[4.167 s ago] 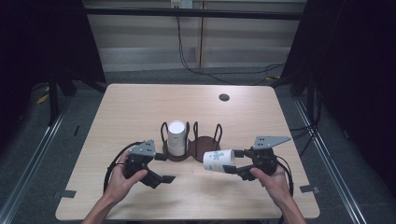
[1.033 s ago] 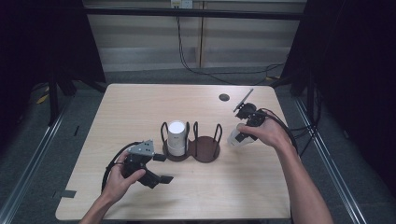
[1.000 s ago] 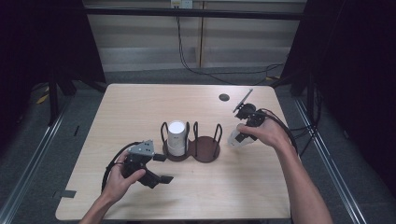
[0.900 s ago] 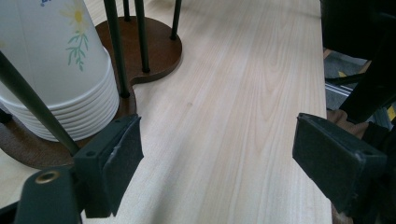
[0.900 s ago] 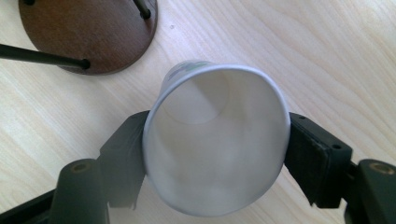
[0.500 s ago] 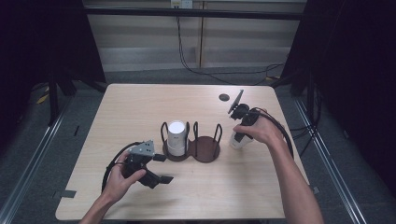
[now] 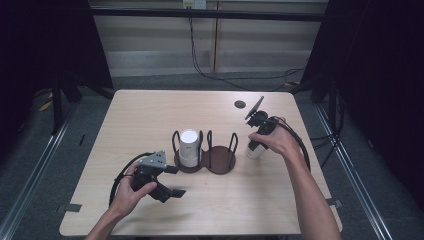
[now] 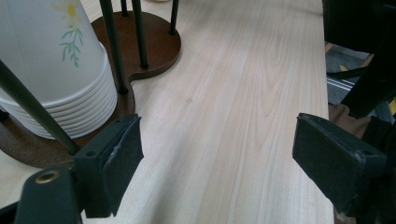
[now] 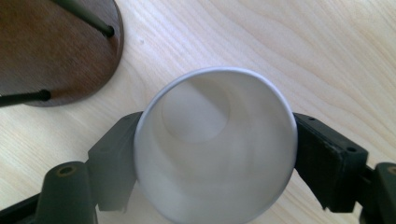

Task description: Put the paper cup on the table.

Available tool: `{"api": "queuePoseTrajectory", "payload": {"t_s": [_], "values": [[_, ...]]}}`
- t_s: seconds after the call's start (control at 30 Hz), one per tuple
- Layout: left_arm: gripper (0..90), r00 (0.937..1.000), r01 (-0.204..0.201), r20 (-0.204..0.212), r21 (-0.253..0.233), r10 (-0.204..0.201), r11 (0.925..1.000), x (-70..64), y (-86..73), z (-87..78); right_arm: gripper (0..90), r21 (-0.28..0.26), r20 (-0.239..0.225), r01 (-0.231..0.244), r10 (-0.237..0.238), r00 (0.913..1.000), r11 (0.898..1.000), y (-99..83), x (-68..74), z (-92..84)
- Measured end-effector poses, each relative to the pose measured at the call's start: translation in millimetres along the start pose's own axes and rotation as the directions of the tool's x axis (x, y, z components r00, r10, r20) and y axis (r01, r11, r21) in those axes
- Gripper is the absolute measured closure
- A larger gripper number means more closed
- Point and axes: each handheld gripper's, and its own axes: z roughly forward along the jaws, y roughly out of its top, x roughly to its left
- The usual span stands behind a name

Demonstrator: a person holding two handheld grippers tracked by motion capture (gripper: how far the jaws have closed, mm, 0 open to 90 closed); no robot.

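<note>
The desk (image 7: 150, 120) of pale wood carries everything; its near edge is cut off at the bottom of the high view, and dark floor and curtains ring it.

At its middle stands a brown two-ring holder (image 7: 215, 159) with thin upright rods. Its left ring holds a stack of white cups (image 7: 189, 147); in the left gripper view the stack (image 8: 51, 70) shows a flower print and many nested rims, but its top is cut off, so the number of cups cannot be counted. The right ring has nothing in it.

The single cup (image 7: 255, 149) stands upright on the desk, just right of the holder and apart from it. In the high view a hand (image 7: 280, 142) covers most of it. In the right gripper view the cup (image 9: 215, 144) is seen from above, mouth open toward the camera, blurred at the near rim; a part of the holder (image 9: 56, 46) sits at the upper left.

The right claw (image 9: 215, 163) brackets that cup, one jaw at each side. Its jaws have just been opening, and whether the pads are touching the wall is hard to tell; the grip looks released.

The left claw (image 8: 217, 163) rests low near the desk's front left, jaws wide apart with only bare wood between them, the stack just beyond its left jaw. From above, this claw (image 7: 167, 187) is partly hidden by the hand holding it.

A small dark disc (image 7: 240, 104) lies near the far edge; what it is cannot be made out.
</note>
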Motion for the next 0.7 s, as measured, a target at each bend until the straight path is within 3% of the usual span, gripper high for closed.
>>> {"api": "queuePoseTrajectory", "payload": {"t_s": [0.37, 0.43, 0.5, 0.7], "values": [[16.0, 1.0, 0.002, 0.004, -0.002, -0.002, 1.0, 0.2, 0.5, 1.1, 18.1, -0.032, -0.025, -0.027, 0.026, 0.9993, 0.999, 1.7, 2.8, 1.8], [16.1, 0.9998, -0.004, -0.02, 0.005, 0.004, 1.0, -1.0, 0.6, 0.3, 16.8, -0.054, -0.032, -0.031, 0.03, 0.9991, 0.998, 1.3, 2.8, 0.2], [16.3, 0.9987, 0.007, -0.05, -0.019, -0.008, 0.9998, -2.1, -0.3, -1.0, 17.0, -0.064, -0.032, -0.024, 0.022, 0.9992, 0.998, 0.3, 3.7, -1.2], [16.2, 0.9994, 0.01, -0.034, -0.013, -0.01, 0.9999, -0.1, 0.1, -1.4, 15.5, -0.108, -0.036, -0.045, 0.042, 0.9985, 0.993, -3.5, 3.4, -5.0]]}}
